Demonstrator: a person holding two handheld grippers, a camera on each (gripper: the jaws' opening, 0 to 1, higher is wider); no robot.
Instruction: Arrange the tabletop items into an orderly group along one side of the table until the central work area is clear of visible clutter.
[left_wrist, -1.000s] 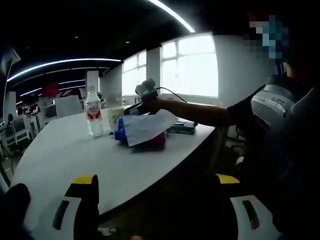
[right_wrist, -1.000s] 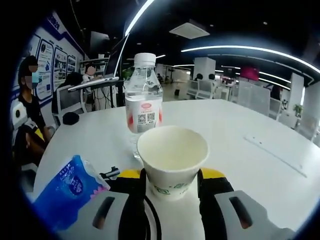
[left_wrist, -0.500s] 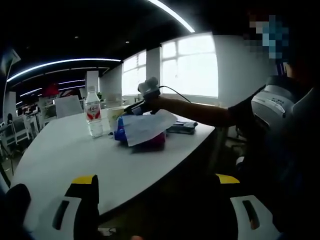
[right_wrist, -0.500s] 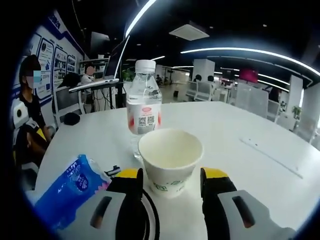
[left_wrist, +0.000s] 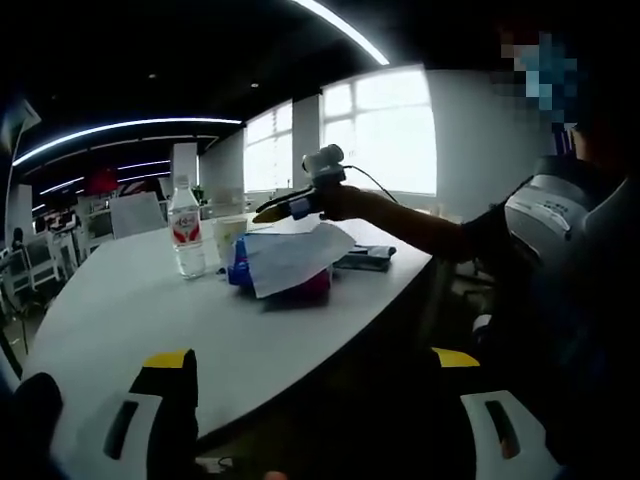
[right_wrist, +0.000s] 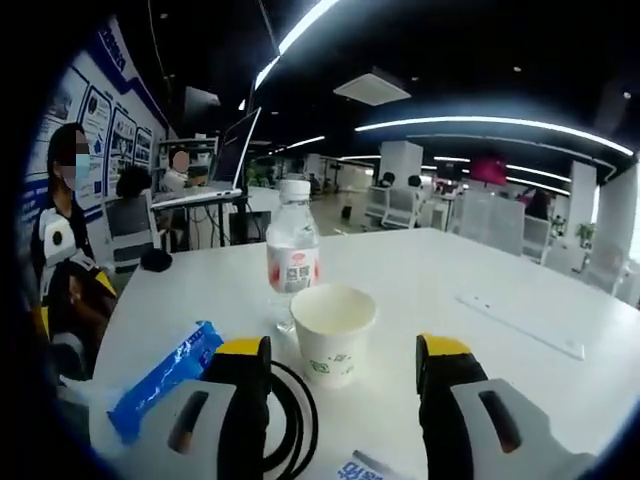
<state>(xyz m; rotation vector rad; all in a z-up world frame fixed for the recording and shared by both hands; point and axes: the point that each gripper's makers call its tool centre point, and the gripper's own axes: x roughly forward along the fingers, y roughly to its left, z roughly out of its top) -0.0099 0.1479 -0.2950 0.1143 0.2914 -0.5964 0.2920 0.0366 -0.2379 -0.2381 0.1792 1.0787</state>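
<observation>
A white paper cup (right_wrist: 333, 335) stands upright on the white table (right_wrist: 480, 270), just in front of a clear water bottle (right_wrist: 292, 265) with a red label. My right gripper (right_wrist: 343, 350) is open, its yellow-tipped jaws wide on either side of the cup and drawn back from it. A blue tissue pack (right_wrist: 165, 378) lies to the left. In the left gripper view the bottle (left_wrist: 186, 225), cup (left_wrist: 229, 233) and tissue pack (left_wrist: 285, 258) cluster at the table's far side, with the right gripper (left_wrist: 270, 212) held above them. My left gripper (left_wrist: 312, 358) is open and holds nothing, low by the near table edge.
A dark flat item (left_wrist: 363, 258) and a pink object (left_wrist: 315, 283) lie beside the tissue pack. A black cable loop (right_wrist: 290, 420) rests by my right jaws. A white strip (right_wrist: 520, 325) lies at the right. People sit at the left (right_wrist: 60, 230).
My right gripper has opened off the paper cup and pulled back and up, leaving the cup standing by the bottle. The left gripper has stayed still.
</observation>
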